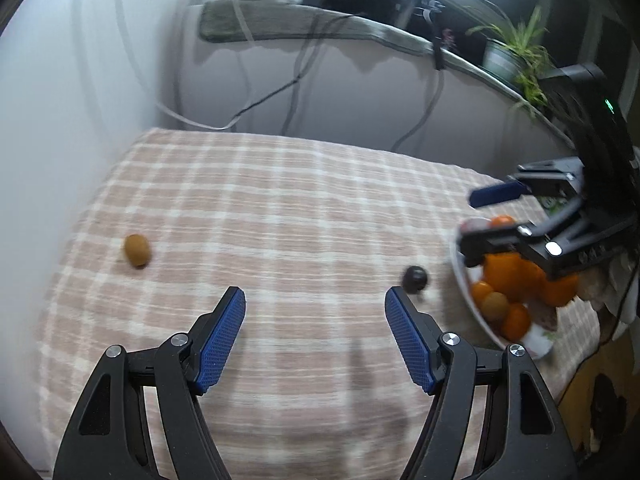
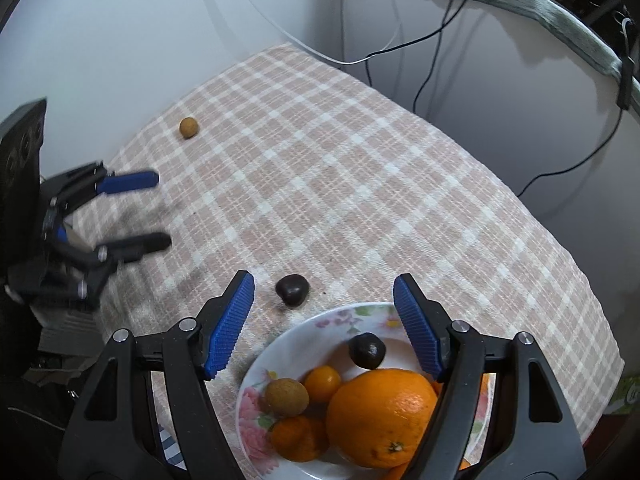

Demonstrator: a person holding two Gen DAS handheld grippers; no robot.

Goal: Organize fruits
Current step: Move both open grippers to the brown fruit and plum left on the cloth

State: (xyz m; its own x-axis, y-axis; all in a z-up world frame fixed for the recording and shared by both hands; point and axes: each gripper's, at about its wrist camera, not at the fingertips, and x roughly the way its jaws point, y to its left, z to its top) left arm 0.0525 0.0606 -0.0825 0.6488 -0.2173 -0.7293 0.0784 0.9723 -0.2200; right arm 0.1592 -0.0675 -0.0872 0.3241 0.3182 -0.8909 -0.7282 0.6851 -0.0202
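A floral plate (image 2: 280, 344) holds a big orange (image 2: 380, 416), small oranges, a brown longan-like fruit (image 2: 286, 397) and a dark fruit (image 2: 367, 351). It also shows at the right of the left wrist view (image 1: 460, 280). On the checked cloth lie a second dark fruit (image 2: 292, 289) (image 1: 415, 279) beside the plate and a small brown fruit (image 2: 188, 127) (image 1: 137, 250) far left. My right gripper (image 2: 324, 292) is open and empty above the plate's far rim. My left gripper (image 1: 316, 300) is open and empty over the cloth, between the two loose fruits.
The table is covered with a pink and white checked cloth (image 1: 280, 208) and stands against a white wall. Cables (image 1: 296, 80) hang behind it under a grey shelf (image 1: 320, 28) with a potted plant (image 1: 516, 52). The table's right edge drops off beyond the plate.
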